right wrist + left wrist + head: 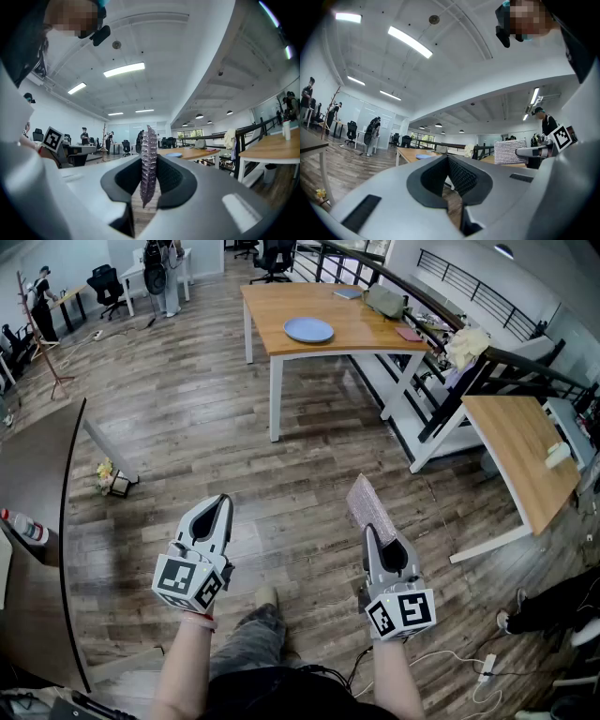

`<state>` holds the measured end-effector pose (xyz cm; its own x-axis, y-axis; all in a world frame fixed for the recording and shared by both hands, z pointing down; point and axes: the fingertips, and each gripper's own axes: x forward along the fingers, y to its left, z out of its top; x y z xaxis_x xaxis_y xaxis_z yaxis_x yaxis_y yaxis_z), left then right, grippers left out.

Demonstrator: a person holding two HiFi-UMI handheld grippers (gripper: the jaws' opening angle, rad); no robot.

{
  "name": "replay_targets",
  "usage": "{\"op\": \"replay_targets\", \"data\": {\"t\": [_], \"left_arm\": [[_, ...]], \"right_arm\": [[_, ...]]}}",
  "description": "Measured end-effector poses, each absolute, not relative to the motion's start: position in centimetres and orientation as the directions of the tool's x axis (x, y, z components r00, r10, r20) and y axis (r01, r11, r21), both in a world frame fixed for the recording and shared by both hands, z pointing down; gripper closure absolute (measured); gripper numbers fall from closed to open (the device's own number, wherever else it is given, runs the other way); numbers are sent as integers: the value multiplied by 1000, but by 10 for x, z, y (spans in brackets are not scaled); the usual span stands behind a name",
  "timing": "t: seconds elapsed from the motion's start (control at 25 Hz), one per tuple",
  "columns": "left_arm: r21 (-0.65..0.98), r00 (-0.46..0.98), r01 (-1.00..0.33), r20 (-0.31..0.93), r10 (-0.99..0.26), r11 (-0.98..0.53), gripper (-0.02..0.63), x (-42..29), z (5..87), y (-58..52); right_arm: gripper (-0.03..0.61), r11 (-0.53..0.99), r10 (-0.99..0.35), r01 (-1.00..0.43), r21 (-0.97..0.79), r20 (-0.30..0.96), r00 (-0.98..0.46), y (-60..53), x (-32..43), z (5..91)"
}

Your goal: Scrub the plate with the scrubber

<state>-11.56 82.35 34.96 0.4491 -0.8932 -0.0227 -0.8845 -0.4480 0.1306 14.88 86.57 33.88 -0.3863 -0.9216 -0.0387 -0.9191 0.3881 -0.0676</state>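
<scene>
A blue plate lies on a wooden table far ahead; it shows small in the left gripper view and the right gripper view. My right gripper is shut on a flat grey scrubber, which stands edge-on between the jaws. My left gripper is shut with nothing in it, its jaws meeting. Both grippers hang above the wood floor, well short of the table.
A second wooden table stands at the right, beside a black railing. A dark curved desk with a bottle lies at the left. Cables trail on the floor. People and office chairs stand far back.
</scene>
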Motion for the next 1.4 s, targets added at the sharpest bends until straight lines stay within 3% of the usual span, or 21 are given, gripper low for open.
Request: {"op": "replay_targets", "data": {"t": [0.48,0.92,1.4], "left_arm": [[178,495,-854,-14,-869,-489,618,-145,358,672],[182,454,-875,-16,-891,-449,618,-179,370,629],[178,411,-897,2,-912,-404,618,-180,372,540]], "right_arm": [[497,349,-937,-935,-58,-16,-348,727,106,339],[497,346,-937,-937,-41,29,-348,666,95,358],[497,452,-892,-890,-58,-2,-453,548,71,354]]}}
